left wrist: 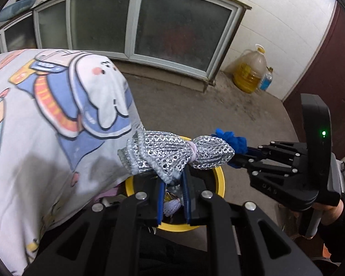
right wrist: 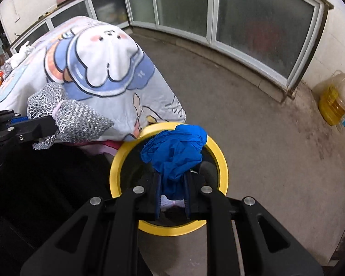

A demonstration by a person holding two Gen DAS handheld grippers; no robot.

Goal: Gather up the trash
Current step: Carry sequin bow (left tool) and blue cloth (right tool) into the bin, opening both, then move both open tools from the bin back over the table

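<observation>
Both pieces of trash look ready to be dropped, so the step in hand is the release over the bin. On the left, the left gripper point(left wrist: 173, 184) is clamped on a silver mesh scrubber point(left wrist: 172, 155), pinching its lower edge so the bundle stands above the fingertips, next to the cartoon-print cloth point(left wrist: 46, 115) draped over the table. In the left wrist view the scrubber hangs over the near part of the yellow-rimmed bin point(left wrist: 219, 179); from the right wrist view it looks off to the bin's left, so I would shift it toward the opening before letting go. Further right, the right gripper point(right wrist: 172, 192) is closed on a crumpled blue glove point(right wrist: 174, 151), held directly above the bin's mouth. That one only needs the jaws to part; some trash already lies inside.
</observation>
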